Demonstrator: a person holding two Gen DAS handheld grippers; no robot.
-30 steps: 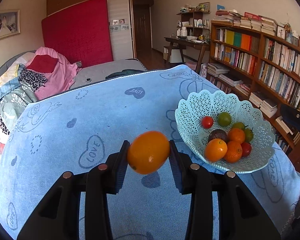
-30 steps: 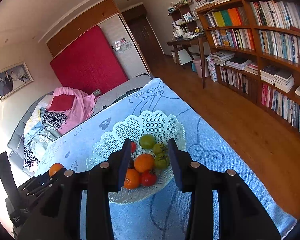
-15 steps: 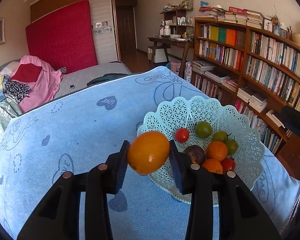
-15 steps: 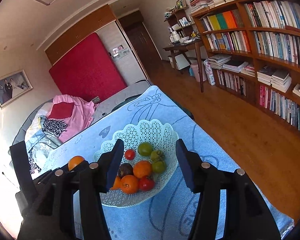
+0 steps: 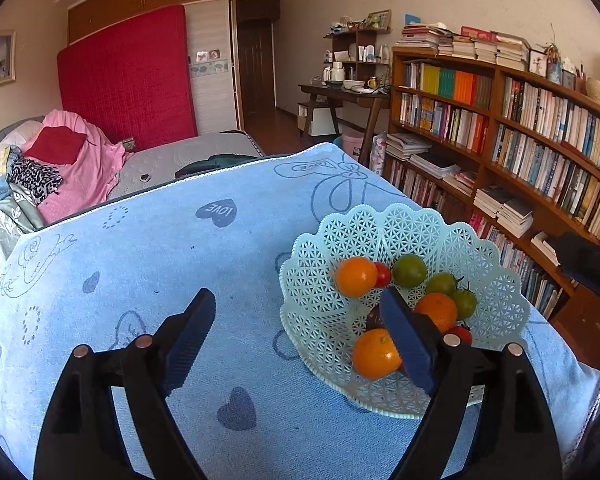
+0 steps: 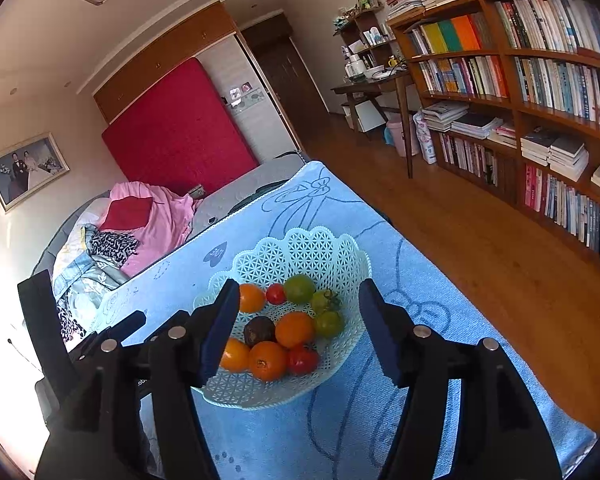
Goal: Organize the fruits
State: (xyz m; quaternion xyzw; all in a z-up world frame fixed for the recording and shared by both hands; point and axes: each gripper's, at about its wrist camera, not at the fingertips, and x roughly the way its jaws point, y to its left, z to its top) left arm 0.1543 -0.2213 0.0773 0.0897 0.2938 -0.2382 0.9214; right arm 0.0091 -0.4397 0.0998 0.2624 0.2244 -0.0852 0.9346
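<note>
A pale green lattice basket (image 5: pixel 496 276) (image 6: pixel 340 248) stands on the blue towel at the right and holds several oranges, red and green tomatoes and a dark fruit. An orange (image 5: pixel 356 276) (image 6: pixel 252 298) sits at the basket's far left side. My left gripper (image 5: pixel 296 336) is open and empty, its right finger over the basket's near rim. My right gripper (image 6: pixel 300 324) is open and empty, held above the basket with the fruit seen between its fingers. The left gripper's body shows at the left of the right wrist view (image 6: pixel 112 336).
The blue towel (image 5: pixel 160 264) covers the work surface. A bed with pink and patterned bedding (image 5: pixel 60 168) lies behind. Bookshelves (image 5: pixel 520 140) line the right wall, with a wooden desk (image 5: pixel 348 96) and wood floor (image 6: pixel 480 240) beyond the towel's right edge.
My left gripper carried the orange rightward to the basket, opened and let it go; the orange now lies in the basket. My right gripper opened wider and rose a little.
</note>
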